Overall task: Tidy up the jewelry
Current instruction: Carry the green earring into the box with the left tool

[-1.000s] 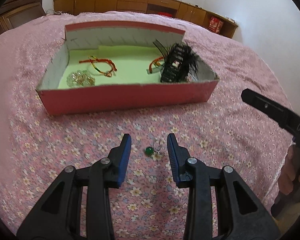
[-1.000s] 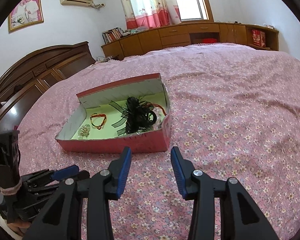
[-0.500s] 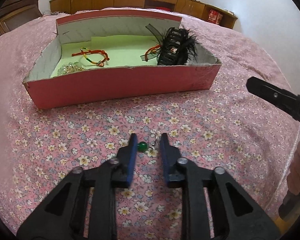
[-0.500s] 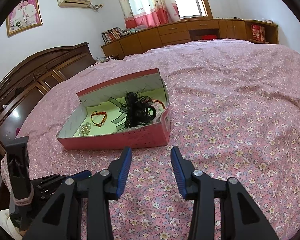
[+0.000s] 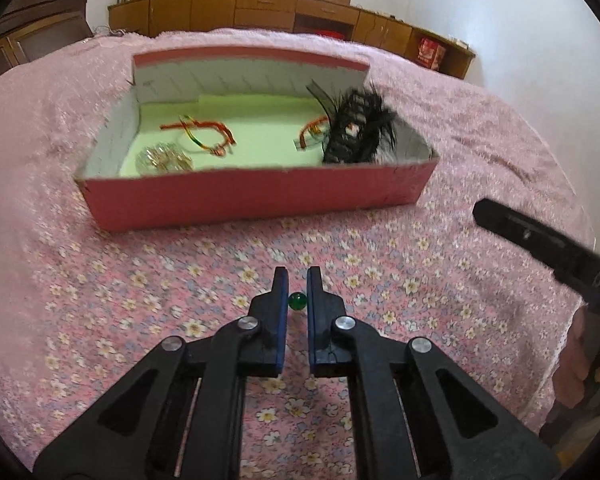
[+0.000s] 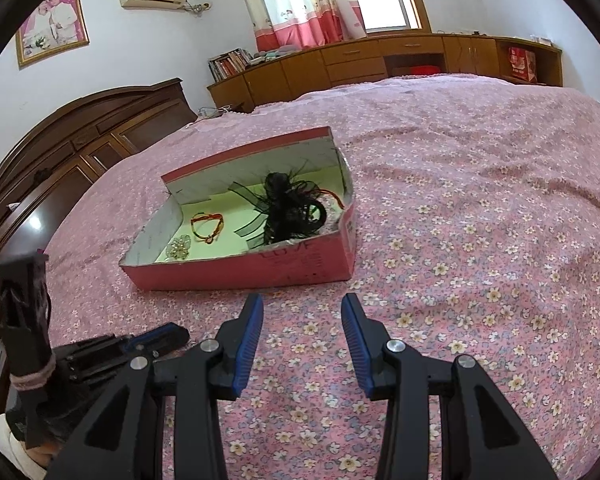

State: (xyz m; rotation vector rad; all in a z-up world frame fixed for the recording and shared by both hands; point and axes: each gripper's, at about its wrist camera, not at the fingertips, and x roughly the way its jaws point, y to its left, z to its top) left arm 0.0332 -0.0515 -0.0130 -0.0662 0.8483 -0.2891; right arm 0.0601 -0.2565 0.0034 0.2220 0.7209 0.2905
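Now closed: the left hand-held gripper (image 5: 297, 280) has just drawn its jaws together around a green-beaded earring (image 5: 298, 302), which shows as a small green bead wedged between the blue pads, so it counts as gripped.

Change: a second ago those jaws stood wide either side of the bead as it lay on the bedspread; half a second ago they were narrowing on it; at this moment only a thin slot is left, filled by the bead. The earring's wire hook, seen beside the bead earlier, can no longer be made out.

Earring's place: at the fingertips, over the floral bedspread (image 5: 100, 280) toward the near edge of the bed, well short of the box.

Box: a pink cardboard box (image 5: 260, 200) sits toward the middle of the bed, its green floor already holding a red cord bracelet (image 5: 204, 136), a clear bead bracelet (image 5: 162, 158) in the near left corner and a black feathered hair clip (image 5: 356, 132) at the right end.

Right hand-held gripper (image 6: 302, 316): jaws partly apart, nothing between them, idle above the bedspread in front of the box's near corner.

Meaning for the task: the pick-up looks made; the earring has yet to be carried over the near wall into the box. A bead this small could slip from the pads.
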